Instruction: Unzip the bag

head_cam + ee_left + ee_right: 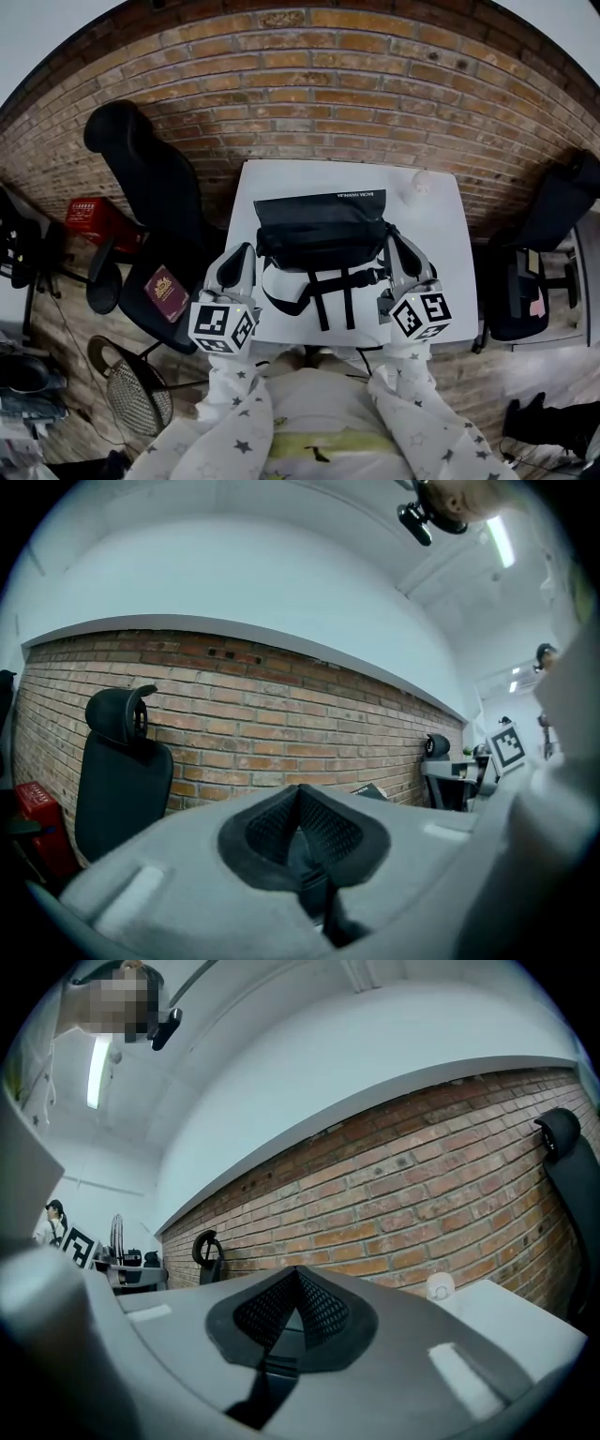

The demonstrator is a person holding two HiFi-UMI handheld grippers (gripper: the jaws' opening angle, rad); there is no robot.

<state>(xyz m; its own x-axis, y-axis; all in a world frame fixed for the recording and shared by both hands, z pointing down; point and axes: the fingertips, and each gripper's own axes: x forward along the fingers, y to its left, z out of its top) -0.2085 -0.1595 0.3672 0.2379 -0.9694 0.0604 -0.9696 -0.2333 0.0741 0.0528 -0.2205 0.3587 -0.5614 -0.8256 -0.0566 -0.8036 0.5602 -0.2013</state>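
Brick wall (309,66) runs behind a white table (441,281), and I am looking at a person seated at its near edge with a claw in each hand. The black bag (321,225) lies across the middle of the table, flap side up, its straps (323,300) trailing toward the person over the near part of the top.

The left claw (246,253) sits by the bag's left end and the right claw (394,239) by its right end, both pointing level toward the wall. Whether either tip touches the bag I cannot tell from above. In the left gripper view the mesh pads (272,827) are pressed together with nothing between them, and in the right gripper view the pads (267,1312) meet the same way, so both claws are closed and empty.

A small white thing (421,185) stands at the table's far right corner, well apart from the bag. To the left of the table is a black chair (150,187) with a red booklet (167,292) lying on its seat.
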